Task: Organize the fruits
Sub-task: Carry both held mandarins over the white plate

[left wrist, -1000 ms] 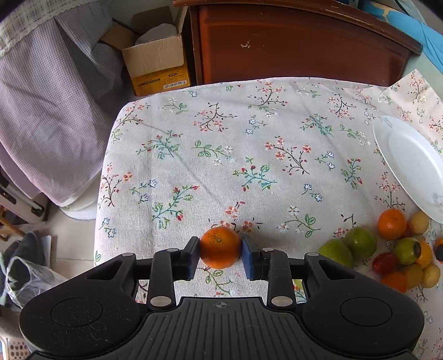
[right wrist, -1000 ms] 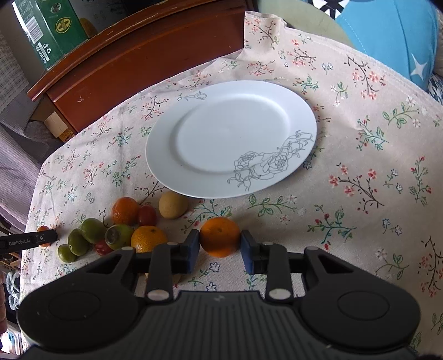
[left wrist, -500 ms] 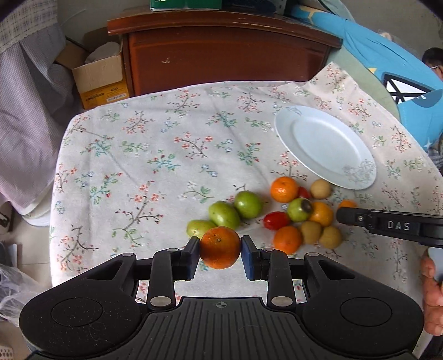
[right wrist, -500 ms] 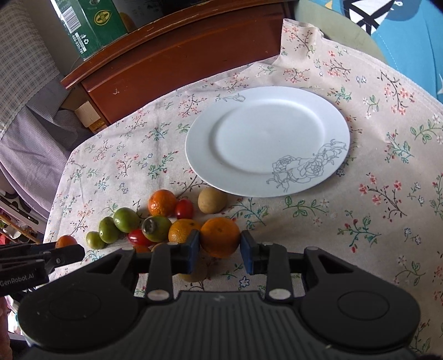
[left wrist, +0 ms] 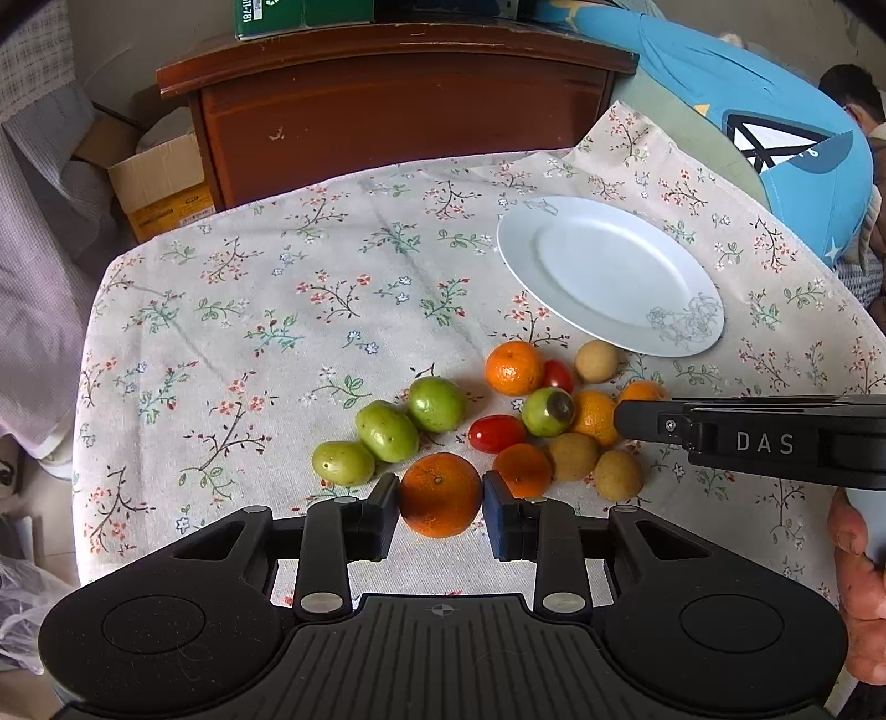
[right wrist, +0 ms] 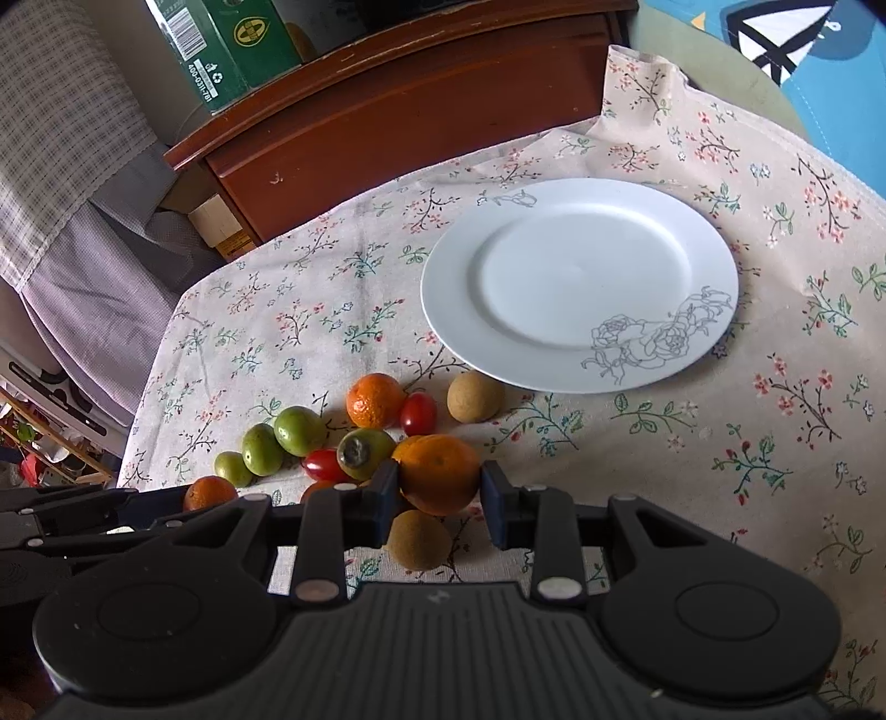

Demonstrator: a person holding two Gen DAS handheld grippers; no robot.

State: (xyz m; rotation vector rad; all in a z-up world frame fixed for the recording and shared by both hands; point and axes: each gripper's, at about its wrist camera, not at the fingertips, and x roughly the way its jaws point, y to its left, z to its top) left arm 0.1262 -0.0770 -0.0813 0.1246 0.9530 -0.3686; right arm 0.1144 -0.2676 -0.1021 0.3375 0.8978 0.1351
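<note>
My left gripper (left wrist: 440,501) is shut on an orange (left wrist: 440,487), held at the near edge of the fruit pile on the floral tablecloth (left wrist: 266,332). My right gripper (right wrist: 439,490) is shut on a second orange (right wrist: 437,468), just above the pile's right side. The pile holds green fruits (left wrist: 387,431), cherry tomatoes (left wrist: 496,433), small brown round fruits (left wrist: 595,361) and more oranges (left wrist: 514,368). A white plate (right wrist: 581,282) with a rose drawing lies bare beyond the pile; it also shows in the left wrist view (left wrist: 609,274).
A dark wooden cabinet (left wrist: 398,99) stands behind the table with a green carton (right wrist: 221,44) on top. A cardboard box (left wrist: 160,183) and checked cloth are at the left, a blue cushion (left wrist: 747,111) at the right. A person's hand (left wrist: 858,581) holds the right gripper.
The left gripper has swung right with its orange, from the table's bare left part to the fruit pile. The right gripper has turned slightly left, so its orange now hangs over the pile.
</note>
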